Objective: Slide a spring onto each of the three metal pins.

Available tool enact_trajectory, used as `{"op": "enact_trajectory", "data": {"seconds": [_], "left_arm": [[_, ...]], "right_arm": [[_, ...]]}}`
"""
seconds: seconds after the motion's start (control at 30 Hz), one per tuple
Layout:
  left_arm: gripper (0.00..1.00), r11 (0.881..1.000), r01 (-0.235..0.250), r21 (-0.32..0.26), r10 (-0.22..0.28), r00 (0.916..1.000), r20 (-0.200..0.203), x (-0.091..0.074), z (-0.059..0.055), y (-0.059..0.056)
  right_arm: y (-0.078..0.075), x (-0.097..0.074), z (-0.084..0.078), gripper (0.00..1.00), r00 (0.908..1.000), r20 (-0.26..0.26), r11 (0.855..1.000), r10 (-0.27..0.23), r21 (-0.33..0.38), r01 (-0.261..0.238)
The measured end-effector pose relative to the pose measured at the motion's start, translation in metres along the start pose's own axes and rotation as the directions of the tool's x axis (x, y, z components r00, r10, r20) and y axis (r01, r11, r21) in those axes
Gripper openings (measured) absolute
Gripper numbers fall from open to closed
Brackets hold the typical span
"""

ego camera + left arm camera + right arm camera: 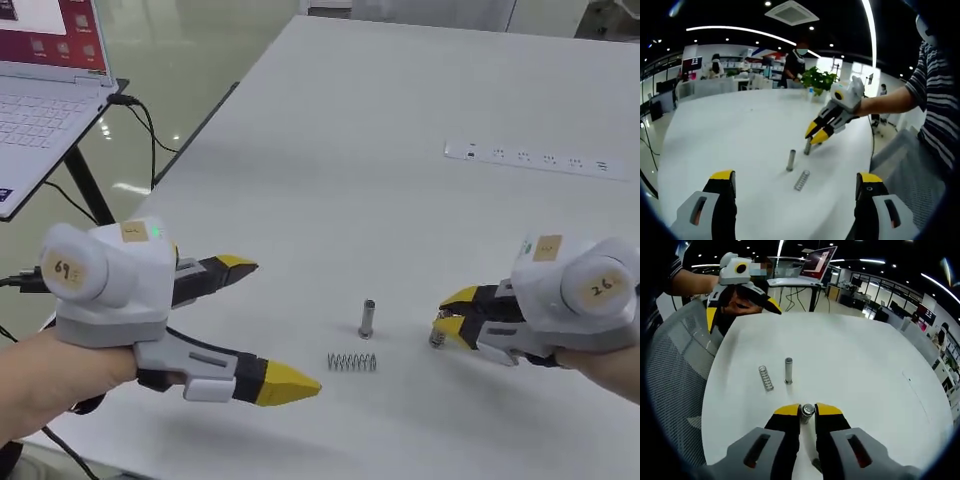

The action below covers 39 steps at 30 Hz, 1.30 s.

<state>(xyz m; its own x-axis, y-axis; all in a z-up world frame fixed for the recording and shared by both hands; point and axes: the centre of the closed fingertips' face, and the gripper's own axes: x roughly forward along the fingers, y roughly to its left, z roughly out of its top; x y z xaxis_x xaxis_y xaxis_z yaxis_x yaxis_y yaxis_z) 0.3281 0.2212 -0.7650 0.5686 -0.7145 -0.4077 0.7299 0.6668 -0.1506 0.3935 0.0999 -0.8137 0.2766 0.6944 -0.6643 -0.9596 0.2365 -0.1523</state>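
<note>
Fingers of the right gripper point(447, 318) are clenched on a metal pin point(807, 412), possibly spring-wrapped. Fingers of the left gripper point(282, 325) are released and spread wide. Ahead of their tips a spring point(352, 362) lies on the surface point(380, 150) beside an upright pin point(367, 318).

Two pins: upright pin point(367, 318) standing on table point(400, 120), second pin point(807, 411) pinched in right gripper point(445, 318). One spring point(352, 362), loose. Two grippers, left gripper point(282, 325) included. One power strip point(525, 159). One laptop point(45, 90). One table.
</note>
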Motion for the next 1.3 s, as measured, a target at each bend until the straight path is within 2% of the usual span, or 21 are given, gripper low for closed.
{"op": "enact_trajectory", "data": {"seconds": [0.27,0.6,0.93,1.3], "left_arm": [[0.97,1.000,0.005,0.001,-0.005,1.0000,-0.004,0.001,-0.001,-0.001],[0.97,1.000,0.006,-0.001,-0.006,1.0000,-0.005,0.000,-0.001,-0.001],[0.97,1.000,0.005,0.002,-0.005,1.0000,-0.003,0.000,0.001,0.000],[0.96,1.000,0.004,-0.002,-0.004,0.9999,-0.009,0.001,-0.001,-0.002]], "right_arm": [[-0.002,-0.013,0.011,0.11,0.9996,0.024,1.000,-0.015,0.000,0.015],[-0.007,-0.033,0.019,0.10,0.9971,0.064,0.998,-0.041,0.048,0.038],[0.004,-0.041,0.017,0.11,0.9968,0.071,0.998,-0.038,0.058,0.034],[0.015,-0.043,0.006,0.10,0.9982,0.056,0.998,-0.022,0.067,0.018]]}}
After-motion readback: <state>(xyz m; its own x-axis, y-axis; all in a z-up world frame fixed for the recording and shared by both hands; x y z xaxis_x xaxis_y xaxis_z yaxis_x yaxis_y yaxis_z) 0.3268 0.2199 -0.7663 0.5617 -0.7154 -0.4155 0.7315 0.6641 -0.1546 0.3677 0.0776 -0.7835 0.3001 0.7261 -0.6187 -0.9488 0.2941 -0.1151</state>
